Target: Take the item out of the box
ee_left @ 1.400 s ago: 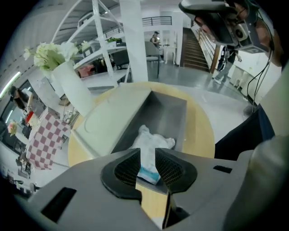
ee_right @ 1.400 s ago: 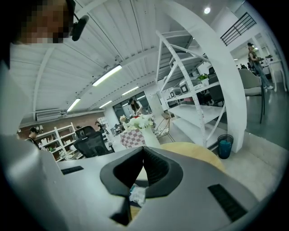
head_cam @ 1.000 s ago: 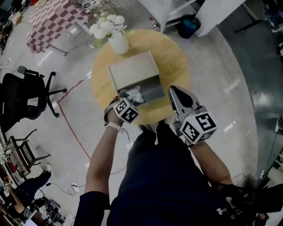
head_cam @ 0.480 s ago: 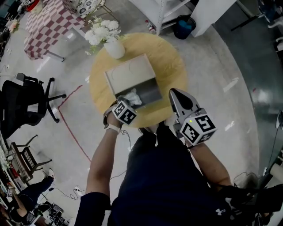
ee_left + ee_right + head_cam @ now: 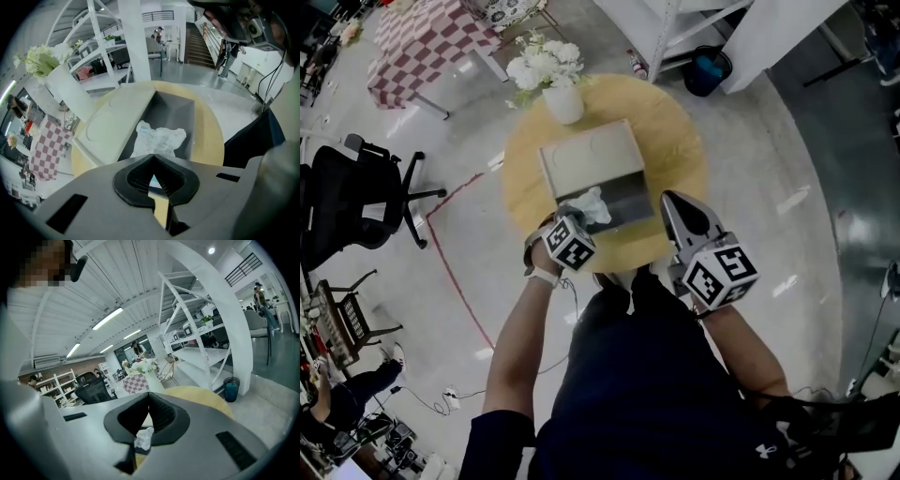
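The left tool (image 5: 153, 156), clenched, points straight into the open grey trough of the box (image 5: 586, 157) on the round table (image 5: 670, 122). The crumpled white plastic packet (image 5: 157, 138) lies right at its tips, and it appears to nip the packet's near edge. The trough runs directly away from this tool. The right tool (image 5: 676, 202), also clenched and empty, hangs off the box's near right corner, the farther of the two.

The left gripper's (image 5: 152, 158) jaws were closed, their tips pinching the near edge of a crinkled white plastic packet (image 5: 160, 137). The packet lay in an open grey box (image 5: 176, 108). The box's cream lid (image 5: 115, 126) lay to its left on a round wooden table (image 5: 207, 136).
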The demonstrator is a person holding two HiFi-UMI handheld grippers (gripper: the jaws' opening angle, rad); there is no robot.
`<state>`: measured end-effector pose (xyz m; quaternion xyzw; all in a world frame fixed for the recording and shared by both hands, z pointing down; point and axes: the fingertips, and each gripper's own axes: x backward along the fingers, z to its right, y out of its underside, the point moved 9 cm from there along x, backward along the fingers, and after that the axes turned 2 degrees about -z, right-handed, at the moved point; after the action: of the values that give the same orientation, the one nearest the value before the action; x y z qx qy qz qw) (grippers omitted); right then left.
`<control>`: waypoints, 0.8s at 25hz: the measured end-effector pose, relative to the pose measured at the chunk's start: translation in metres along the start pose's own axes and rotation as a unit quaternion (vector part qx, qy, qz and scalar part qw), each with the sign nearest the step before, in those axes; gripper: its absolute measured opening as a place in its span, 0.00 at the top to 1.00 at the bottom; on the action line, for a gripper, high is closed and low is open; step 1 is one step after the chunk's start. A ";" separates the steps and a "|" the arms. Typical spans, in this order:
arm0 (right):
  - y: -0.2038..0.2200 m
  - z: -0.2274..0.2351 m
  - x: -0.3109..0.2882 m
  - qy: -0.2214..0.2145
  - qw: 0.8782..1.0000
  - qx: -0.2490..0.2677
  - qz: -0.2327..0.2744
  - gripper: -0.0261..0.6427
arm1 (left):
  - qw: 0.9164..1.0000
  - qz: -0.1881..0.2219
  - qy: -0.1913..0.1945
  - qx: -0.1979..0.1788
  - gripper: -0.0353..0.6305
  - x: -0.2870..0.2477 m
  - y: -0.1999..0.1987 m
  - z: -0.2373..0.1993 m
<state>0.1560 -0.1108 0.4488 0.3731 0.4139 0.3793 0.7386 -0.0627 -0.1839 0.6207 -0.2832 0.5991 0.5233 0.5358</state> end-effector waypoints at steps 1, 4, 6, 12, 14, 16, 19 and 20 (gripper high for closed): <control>0.000 -0.001 -0.002 -0.004 1.000 0.001 -0.001 0.94 | 1.000 0.006 -0.002 0.004 0.92 0.003 0.000 0.000; -0.004 -0.007 -0.009 -0.016 1.000 0.007 -0.002 0.94 | 0.999 0.027 -0.011 0.015 0.92 0.018 -0.002 -0.002; -0.009 -0.012 -0.013 -0.024 1.000 0.012 -0.003 0.94 | 0.998 0.048 -0.017 0.028 0.92 0.033 -0.005 -0.004; -0.022 -0.025 -0.020 -0.047 0.999 0.028 0.001 0.94 | 0.989 0.115 -0.047 0.080 0.92 0.081 -0.010 -0.012; -0.027 -0.028 -0.022 -0.053 0.998 0.032 0.005 0.94 | 0.984 0.139 -0.060 0.098 0.92 0.098 -0.010 -0.015; -0.032 -0.031 -0.025 -0.058 0.998 0.037 0.009 0.94 | 0.975 0.168 -0.077 0.120 0.92 0.116 -0.011 -0.018; -0.040 -0.035 -0.028 -0.068 0.997 0.046 0.017 0.94 | 0.960 0.209 -0.106 0.151 0.92 0.141 -0.013 -0.024; -0.044 -0.037 -0.029 -0.071 0.996 0.049 0.021 0.94 | 0.955 0.222 -0.115 0.159 0.92 0.149 -0.013 -0.025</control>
<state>0.1234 -0.1466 0.4068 0.4435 0.3711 0.3461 0.7388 -0.0993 -0.1783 0.4733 0.0079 0.6570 0.5556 0.5096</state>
